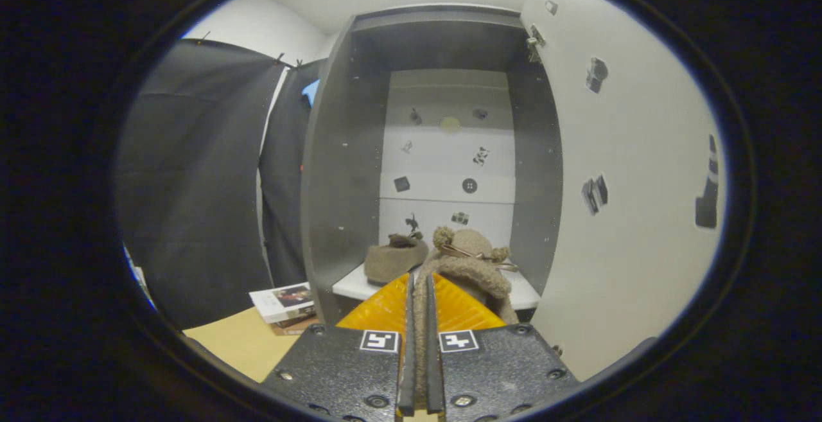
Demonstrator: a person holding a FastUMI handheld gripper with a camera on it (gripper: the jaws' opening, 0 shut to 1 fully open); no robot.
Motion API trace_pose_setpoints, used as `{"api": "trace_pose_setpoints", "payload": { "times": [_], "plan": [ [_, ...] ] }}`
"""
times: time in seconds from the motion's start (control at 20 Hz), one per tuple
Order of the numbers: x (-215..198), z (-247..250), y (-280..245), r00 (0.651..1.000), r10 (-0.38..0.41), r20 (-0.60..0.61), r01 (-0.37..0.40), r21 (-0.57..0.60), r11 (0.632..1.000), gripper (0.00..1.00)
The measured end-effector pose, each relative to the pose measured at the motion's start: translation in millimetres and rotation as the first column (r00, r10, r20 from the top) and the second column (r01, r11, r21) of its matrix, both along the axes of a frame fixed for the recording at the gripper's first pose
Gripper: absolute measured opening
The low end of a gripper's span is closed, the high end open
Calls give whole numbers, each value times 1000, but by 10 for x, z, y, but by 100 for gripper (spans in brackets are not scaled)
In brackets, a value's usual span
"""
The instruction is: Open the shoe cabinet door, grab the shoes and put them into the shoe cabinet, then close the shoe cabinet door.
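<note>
We see the gripper (419, 293) held in front of the open shoe cabinet (340, 171), its two orange fingers (385, 309) drawn close together with only a narrow slot between them. Into that slot runs the fuzzy brown collar of a slipper (472, 261), so the jaws are pinching the slipper by its edge, with both fingers pressing on the fabric. The held slipper sits just ahead of the fingertips, its rounded toe pointing into the cabinet, with a pompom and a thin bow on top. It is at the front edge of the cabinet's white shelf (350, 287); whether it rests on the shelf or hangs just above it we cannot tell.

A second slipper (395, 260) of the same brown colour lies on the shelf to the left of the held one, deeper inside and close to the dark left wall of the cabinet. The two are near each other but apart.

The cabinet door (636, 216) stands wide open to the right of the fingers, its pale inner face carrying a few small stickers, with hinges near the top. The white back panel (449, 165) of the cabinet also carries small stickers.

To the left of the cabinet, a small stack of books (286, 306) lies on the tan worktop (237, 345), beside the cabinet's base.
</note>
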State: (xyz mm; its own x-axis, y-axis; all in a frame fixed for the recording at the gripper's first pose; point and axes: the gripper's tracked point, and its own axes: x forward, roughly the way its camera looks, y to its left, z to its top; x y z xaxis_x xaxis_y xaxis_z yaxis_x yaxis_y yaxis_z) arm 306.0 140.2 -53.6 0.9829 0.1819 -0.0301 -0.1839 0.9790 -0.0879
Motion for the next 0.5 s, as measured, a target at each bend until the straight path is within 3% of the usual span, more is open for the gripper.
{"api": "trace_pose_setpoints", "payload": {
  "times": [0.25, 0.5],
  "plan": [
    [734, 153, -85, 996, -86, 11, 87, -109, 990, 10],
    [1465, 29, -67, 995, -102, 17, 102, -295, 950, 10]
  ]
}}
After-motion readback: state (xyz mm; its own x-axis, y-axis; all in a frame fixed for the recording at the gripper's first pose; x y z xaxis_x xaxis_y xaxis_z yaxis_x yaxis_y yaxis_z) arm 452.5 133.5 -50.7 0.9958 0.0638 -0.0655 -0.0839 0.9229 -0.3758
